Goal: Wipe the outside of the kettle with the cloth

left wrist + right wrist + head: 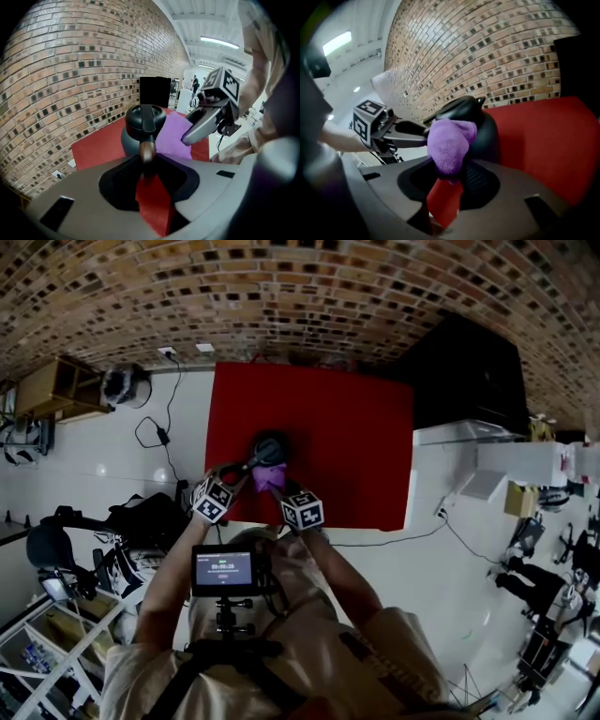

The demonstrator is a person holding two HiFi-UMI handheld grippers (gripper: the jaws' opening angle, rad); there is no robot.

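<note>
Red cloth covers the tabletop (356, 456), which fills the middle of the head view between a white floor (441, 596) and a brick wall (281, 296) along the top edge. The dark, rounded kettle (270, 446) stands on the lower left part of that red surface, close to its near edge.

In the left gripper view the kettle sits at centre frame. Its black handle (148, 119) arches over the lid and ends in a brown tip. The left gripper (146, 157) has its jaws clamped on that brown end of the handle. In the head view this gripper comes in from the lower left, its marker cube just outside the tabletop's left corner.

The right gripper (449, 171) has its jaws closed on the purple cloth (447, 143), which bulges out of them in a soft wad. The wad lies against the kettle's side, below the handle. In the left gripper view the cloth shows as a flat purple patch on the right of the kettle's body, with the right gripper's grey fingers reaching in from the upper right. In the head view the cloth is at the kettle's lower edge, between the two marker cubes.

A black cabinet (469, 371) stands at the upper right of the head view, beside the tabletop.
</note>
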